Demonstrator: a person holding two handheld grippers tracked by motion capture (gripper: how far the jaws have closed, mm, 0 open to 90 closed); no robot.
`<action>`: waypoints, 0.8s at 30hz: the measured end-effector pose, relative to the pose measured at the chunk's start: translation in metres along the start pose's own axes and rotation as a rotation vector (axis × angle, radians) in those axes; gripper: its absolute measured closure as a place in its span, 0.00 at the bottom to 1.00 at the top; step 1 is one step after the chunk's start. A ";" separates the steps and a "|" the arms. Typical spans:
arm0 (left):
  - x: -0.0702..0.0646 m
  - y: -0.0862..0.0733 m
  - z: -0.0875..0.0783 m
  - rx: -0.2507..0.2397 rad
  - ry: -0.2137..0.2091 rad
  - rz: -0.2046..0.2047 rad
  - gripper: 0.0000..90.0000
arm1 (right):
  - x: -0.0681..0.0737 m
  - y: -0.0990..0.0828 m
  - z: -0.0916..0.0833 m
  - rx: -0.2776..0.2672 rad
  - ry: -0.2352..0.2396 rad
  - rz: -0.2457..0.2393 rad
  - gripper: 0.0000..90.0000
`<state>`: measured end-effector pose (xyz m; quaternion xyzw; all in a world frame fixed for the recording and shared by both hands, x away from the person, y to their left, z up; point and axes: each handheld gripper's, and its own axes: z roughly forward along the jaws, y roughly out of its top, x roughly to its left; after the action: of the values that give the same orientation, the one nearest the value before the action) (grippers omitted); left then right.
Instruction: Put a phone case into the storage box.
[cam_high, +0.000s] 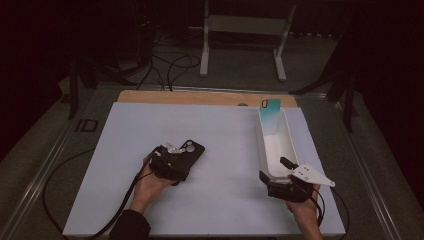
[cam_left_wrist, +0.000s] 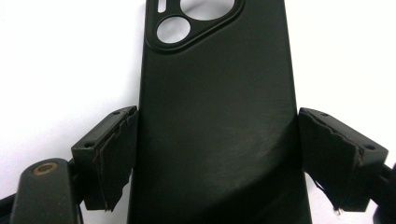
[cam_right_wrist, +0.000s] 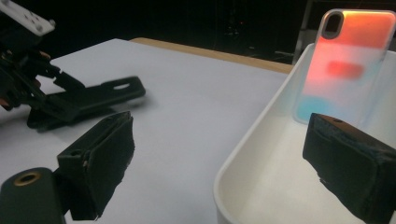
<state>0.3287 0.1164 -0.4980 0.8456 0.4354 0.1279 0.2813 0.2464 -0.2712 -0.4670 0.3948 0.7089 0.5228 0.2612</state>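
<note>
Matte black plastic phone case (cam_left_wrist: 217, 121) pinched edgewise between left gripper (cam_left_wrist: 217, 154) fingers (cam_left_wrist: 114, 158); right gripper (cam_right_wrist: 233, 172) spread astride white tray (cam_right_wrist: 243, 186) wall; lift level, squeeze evenly.

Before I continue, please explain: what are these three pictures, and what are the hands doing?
A person holds a hand-held claw in each hand. One picture looks down from above the table; the other two come from cameras riding on each claw. On the white board lies a black phone case; the left claw has its jaws against its two sides. The right claw stands open astride the near wall of a long white tray, one jaw inside it. A coloured phone case leans at the tray's far end.
</note>
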 end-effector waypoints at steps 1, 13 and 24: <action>0.000 0.000 0.000 0.000 0.000 0.000 0.18 | 0.000 0.000 0.000 0.000 0.000 0.000 0.10; -0.019 0.019 -0.043 -0.161 -0.042 0.073 0.18 | -0.002 0.013 0.001 0.018 0.030 0.030 0.10; -0.052 0.041 -0.063 -0.247 -0.082 0.181 0.18 | 0.002 0.043 0.003 0.026 0.121 0.083 0.10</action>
<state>0.2964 0.0788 -0.4218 0.8448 0.3264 0.1705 0.3881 0.2601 -0.2616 -0.4270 0.3950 0.7132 0.5467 0.1910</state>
